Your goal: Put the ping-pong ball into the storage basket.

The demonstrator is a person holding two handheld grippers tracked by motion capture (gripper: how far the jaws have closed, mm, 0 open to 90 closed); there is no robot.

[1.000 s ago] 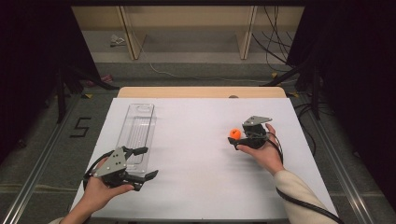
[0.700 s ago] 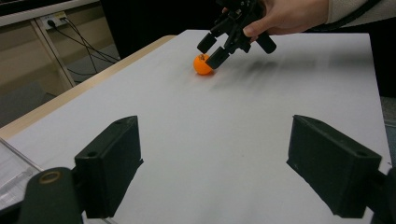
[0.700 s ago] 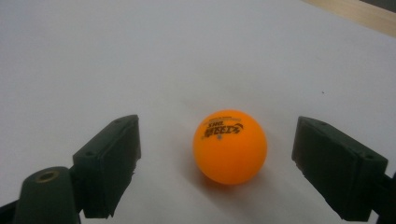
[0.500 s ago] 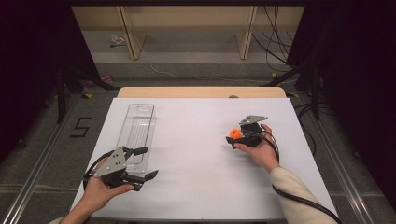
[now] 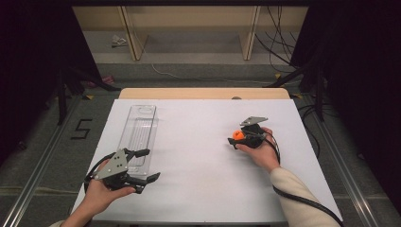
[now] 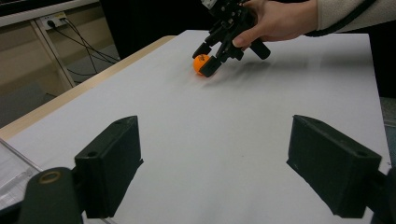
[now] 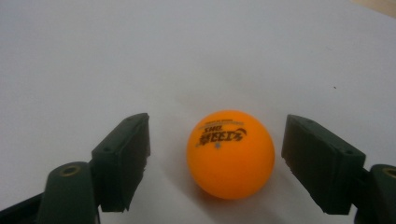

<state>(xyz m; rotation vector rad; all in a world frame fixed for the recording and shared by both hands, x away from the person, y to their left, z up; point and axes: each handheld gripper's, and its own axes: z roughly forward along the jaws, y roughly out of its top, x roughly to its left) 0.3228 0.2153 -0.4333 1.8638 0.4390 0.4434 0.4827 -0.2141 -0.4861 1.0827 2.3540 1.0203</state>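
My right gripper [image 7: 217, 161] has just been closing around the orange ball [image 7: 229, 153] — gaps on both sides, no touch yet. Squeeze slowly, keep it centered. It sits at three o'clock on the table [image 5: 198, 156]. My left gripper [image 5: 147, 165], wide open, sees the tray [image 5: 139, 135] — the ball's writing shows close up.

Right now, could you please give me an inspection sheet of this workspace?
Surface: white table, flat, bare in the middle.
Job's things: orange ball resting on the table; clear plastic tray lying at the left.
Clutter: nothing seen.
Grippers: right gripper straddles the ball, jaws just closing, pads not yet touching it; left gripper open, nothing between its jaws.
Cables: black cable trails along the right forearm.
Surroundings: dark curtains, wooden frame, floor marked 5.
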